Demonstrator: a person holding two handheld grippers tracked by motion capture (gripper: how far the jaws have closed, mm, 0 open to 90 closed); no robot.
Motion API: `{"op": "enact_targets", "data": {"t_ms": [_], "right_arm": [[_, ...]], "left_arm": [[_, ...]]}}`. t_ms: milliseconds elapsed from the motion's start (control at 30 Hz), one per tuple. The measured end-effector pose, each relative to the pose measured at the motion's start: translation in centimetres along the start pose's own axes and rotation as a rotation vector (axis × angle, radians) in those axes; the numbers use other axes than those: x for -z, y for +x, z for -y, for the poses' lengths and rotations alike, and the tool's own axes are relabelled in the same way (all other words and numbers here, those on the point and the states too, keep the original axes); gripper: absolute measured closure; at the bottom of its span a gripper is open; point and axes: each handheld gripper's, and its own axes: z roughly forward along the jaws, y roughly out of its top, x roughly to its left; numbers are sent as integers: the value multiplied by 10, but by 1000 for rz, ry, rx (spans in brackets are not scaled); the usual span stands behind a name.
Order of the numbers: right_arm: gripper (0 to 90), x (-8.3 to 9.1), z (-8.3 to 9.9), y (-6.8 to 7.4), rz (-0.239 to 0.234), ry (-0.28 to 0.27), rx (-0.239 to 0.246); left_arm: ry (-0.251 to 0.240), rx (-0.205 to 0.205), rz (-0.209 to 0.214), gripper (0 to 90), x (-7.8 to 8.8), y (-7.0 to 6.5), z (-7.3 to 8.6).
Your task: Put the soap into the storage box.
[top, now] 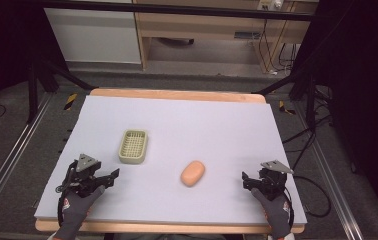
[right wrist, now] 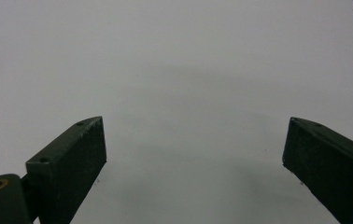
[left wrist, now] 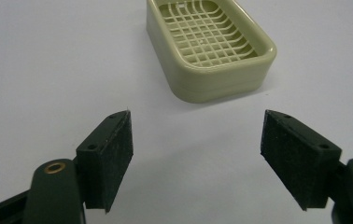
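Scene: lavender-covered table (top: 177,125), two hand-held grippers poised at its near edge.
Soap: peach oval bar (top: 192,173) lies flat near the table's middle, between the two grippers and nearer the right one.
Dish: pale green slatted soap dish (top: 133,146) sits empty just left of the bar, apart from it; the left gripper view has it straight ahead (left wrist: 209,46).
Left gripper (top: 108,177): jaws spread wide, holding nothing, resting low by the near-left corner.
Right gripper (top: 247,181): jaws likewise released and empty, aimed across bare cloth.
Step, as judged: reach for the bar, likely bound for the dish.
Advice: straddle the bar's narrow width, close gently since soap may slip, and steady the dish with the other gripper if it slides.
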Motion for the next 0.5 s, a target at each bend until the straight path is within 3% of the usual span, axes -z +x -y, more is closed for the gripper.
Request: {"op": "enact_targets", "data": {"t_ms": [500], "right_arm": [[64,-1,0,0,2,7,6]], "left_arm": [[-4,-29,37,250,0,-16,-4]]}}
